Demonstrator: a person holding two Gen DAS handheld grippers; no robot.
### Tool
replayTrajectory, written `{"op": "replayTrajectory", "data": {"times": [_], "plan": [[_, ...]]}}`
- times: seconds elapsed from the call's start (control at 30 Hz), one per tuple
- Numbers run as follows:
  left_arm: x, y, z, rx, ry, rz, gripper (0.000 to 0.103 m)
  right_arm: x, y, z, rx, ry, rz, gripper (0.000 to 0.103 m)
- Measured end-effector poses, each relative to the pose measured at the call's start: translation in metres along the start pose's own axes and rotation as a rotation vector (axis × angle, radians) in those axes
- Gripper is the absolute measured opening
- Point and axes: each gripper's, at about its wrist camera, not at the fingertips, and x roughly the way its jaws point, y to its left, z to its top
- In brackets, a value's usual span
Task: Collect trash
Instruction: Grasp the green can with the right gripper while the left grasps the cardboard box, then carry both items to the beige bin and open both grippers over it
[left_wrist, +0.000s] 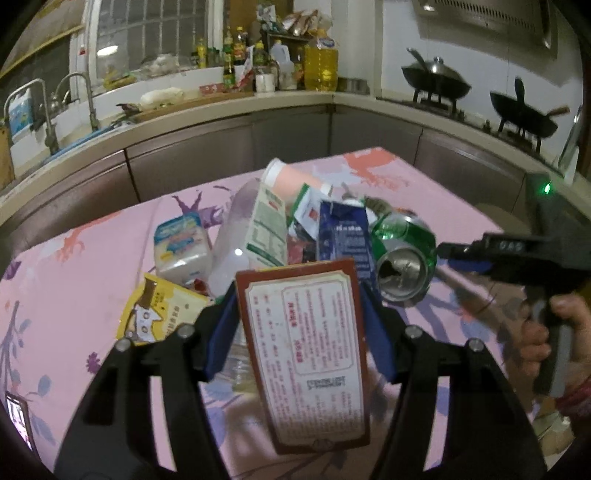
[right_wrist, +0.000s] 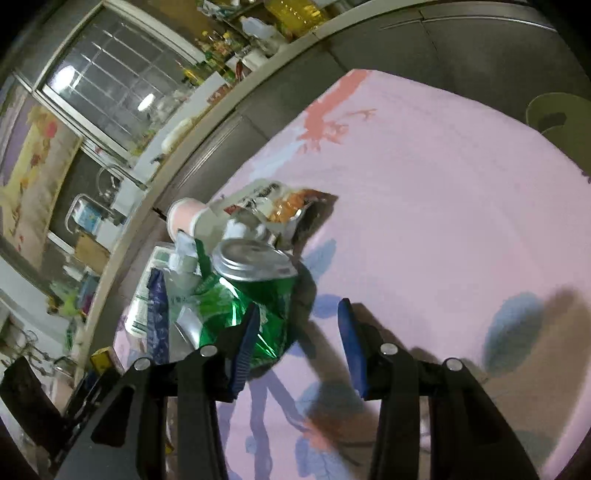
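In the left wrist view the left claw (left_wrist: 299, 325) fills the bottom centre of the frame, its 2 blue pads (left_wrist: 221, 332) set against the 2 long sides of a red-bordered carton (left_wrist: 308, 354), which stands tilted between them with its printed white panel facing the camera; the claw is closed on that carton. Beyond it, in the middle of the frame, the rest of the trash lies heaped on the pink patterned counter (left_wrist: 92, 266): a clear plastic bottle (left_wrist: 236, 236), a green-and-white carton (left_wrist: 267, 229) leaning on it, a dark blue carton (left_wrist: 345, 236), a crushed green can (left_wrist: 404, 254) with its open mouth toward the camera, a white wrapped pack (left_wrist: 181, 247) to the left, a yellow snack pouch (left_wrist: 159, 314) at lower left, and a pink cup (left_wrist: 291, 177) lying on its side at the back. At the right edge the right claw (left_wrist: 448, 256) comes in level, its tips just beside the can, with a hand (left_wrist: 554, 332) on its grip. In the right wrist view the right claw (right_wrist: 299, 343) stands half open at the bottom of the frame with only the pink cloth between its pads; the left pad (right_wrist: 245, 350) overlaps the green can, though whether it touches cannot be told.
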Motion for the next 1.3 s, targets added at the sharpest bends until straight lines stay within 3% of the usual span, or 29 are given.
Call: {"op": "replayTrajectory", "data": {"times": [0.23, 0.4, 0.63, 0.77, 1.07, 1.3], "plan": [[-0.01, 0.018, 0.009, -0.084, -0.012, -0.05, 0.06, 0.019, 0.018, 0.004, -0.101, 0.013, 0.006, 0.041], [-0.015, 0.021, 0.014, -0.112, -0.016, -0.061, 0.06, 0.031, 0.028, -0.005, -0.099, 0.072, 0.063, 0.021], [-0.02, 0.006, 0.029, -0.09, -0.029, -0.065, 0.06, -0.016, 0.025, -0.001, -0.061, -0.064, 0.114, 0.013], [-0.017, -0.006, 0.039, -0.088, -0.028, -0.097, 0.06, -0.051, 0.02, 0.006, -0.096, -0.164, 0.072, 0.011], [0.03, -0.086, 0.077, 0.02, 0.034, -0.225, 0.06, -0.103, -0.047, 0.034, 0.006, -0.307, 0.0, 0.009], [0.101, -0.206, 0.128, 0.14, 0.097, -0.391, 0.06, -0.146, -0.127, 0.069, 0.106, -0.425, -0.095, 0.009]]}}
